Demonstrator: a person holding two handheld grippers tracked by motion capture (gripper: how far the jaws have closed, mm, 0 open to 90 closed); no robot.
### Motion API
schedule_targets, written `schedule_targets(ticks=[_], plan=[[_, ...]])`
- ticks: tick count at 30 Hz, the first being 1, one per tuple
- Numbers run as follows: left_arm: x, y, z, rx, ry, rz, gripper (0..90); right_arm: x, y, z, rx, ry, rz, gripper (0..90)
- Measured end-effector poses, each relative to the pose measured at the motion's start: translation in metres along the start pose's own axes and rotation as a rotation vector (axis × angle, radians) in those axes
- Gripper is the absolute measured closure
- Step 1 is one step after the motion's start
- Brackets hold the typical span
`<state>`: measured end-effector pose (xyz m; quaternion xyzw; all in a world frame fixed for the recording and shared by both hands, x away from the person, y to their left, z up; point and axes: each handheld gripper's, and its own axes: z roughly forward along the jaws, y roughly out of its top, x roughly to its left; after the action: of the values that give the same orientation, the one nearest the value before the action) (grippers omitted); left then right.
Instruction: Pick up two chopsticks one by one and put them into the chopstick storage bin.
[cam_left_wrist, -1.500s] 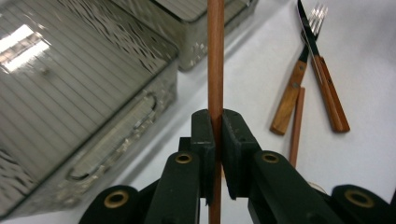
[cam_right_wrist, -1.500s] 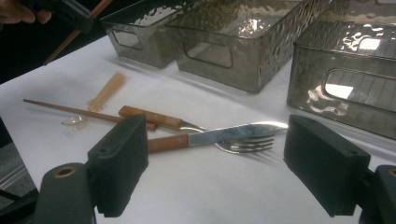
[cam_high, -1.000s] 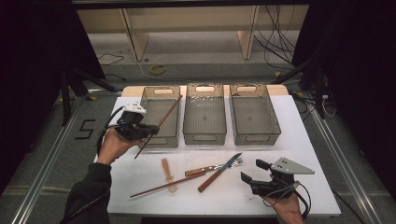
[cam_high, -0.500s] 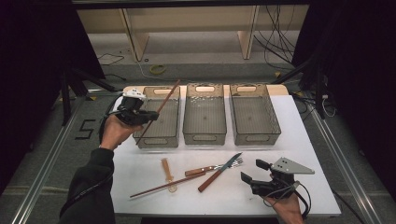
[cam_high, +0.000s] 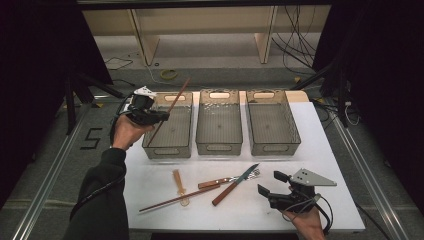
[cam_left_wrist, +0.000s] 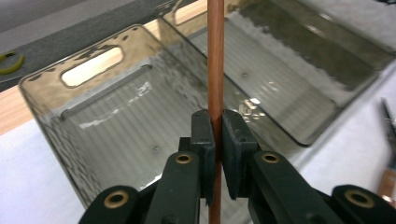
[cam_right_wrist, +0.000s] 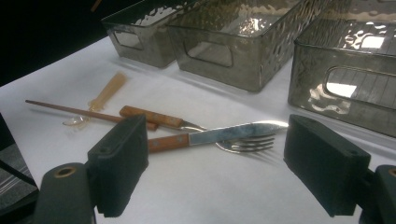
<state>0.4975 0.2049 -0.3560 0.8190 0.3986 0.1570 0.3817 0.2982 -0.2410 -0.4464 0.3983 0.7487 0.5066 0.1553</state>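
Observation:
My left gripper (cam_high: 163, 117) is shut on a reddish-brown chopstick (cam_high: 176, 100), held slanted over the left smoky plastic bin (cam_high: 166, 150). In the left gripper view the chopstick (cam_left_wrist: 215, 56) runs straight up between the closed pads (cam_left_wrist: 206, 133), with the bin's bottom (cam_left_wrist: 116, 126) below. My right gripper (cam_high: 270, 183) rests near the table's front right, jaws wide open and holding nothing. In front of my right gripper (cam_right_wrist: 222, 163) lie a wooden-handled knife (cam_right_wrist: 224, 133), a fork (cam_right_wrist: 247, 143), a second chopstick (cam_right_wrist: 60, 109) and a clear amber spoon (cam_right_wrist: 105, 95).
Three empty bins stand in a row at the back of the white table (cam_high: 320, 150): left, middle (cam_high: 218, 147) and right (cam_high: 272, 145). The loose cutlery (cam_high: 220, 186) lies in the front middle. Dark floor and cables surround the table.
My left hand has carried the chopstick away from the person, along the left bin's left side, and tilted it steeper. The right hand and the loose cutlery have stayed put.

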Motion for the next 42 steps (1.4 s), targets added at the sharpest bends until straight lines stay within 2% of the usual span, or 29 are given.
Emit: schedule_targets(ticks=[5, 8, 12, 20, 33, 39, 42], plan=[[0.007, -0.001, 0.006, -0.03, 0.025, -0.025, 83.6, 0.0, 0.0, 0.0, 0.001, 0.003, 0.001, 22.8], [0.008, -0.003, 0.01, -0.019, 0.043, -0.017, 83.6, 0.0, 0.0, 0.0, 0.001, 0.002, 0.0, 22.8], [0.013, -0.008, 0.017, -0.02, 0.048, -0.047, 83.6, 0.0, 0.0, 0.0, -0.003, 0.005, 0.0, 22.8], [0.018, -0.019, 0.026, -0.002, 0.07, -0.056, 83.5, 0.0, 0.0, -0.001, -0.004, 0.007, 0.001, 22.8], [0.017, -0.027, 0.035, 0.026, 0.074, -0.063, 83.2, 0.001, -0.001, 0.0, 0.002, 0.009, -0.001, 22.7], [0.018, -0.032, 0.044, 0.059, 0.085, -0.058, 82.2, 0.001, -0.001, 0.0, 0.0, 0.008, 0.0, 22.7], [0.017, -0.033, 0.044, 0.064, 0.066, -0.072, 76.3, 0.001, -0.001, 0.0, 0.002, 0.008, -0.001, 22.7]])
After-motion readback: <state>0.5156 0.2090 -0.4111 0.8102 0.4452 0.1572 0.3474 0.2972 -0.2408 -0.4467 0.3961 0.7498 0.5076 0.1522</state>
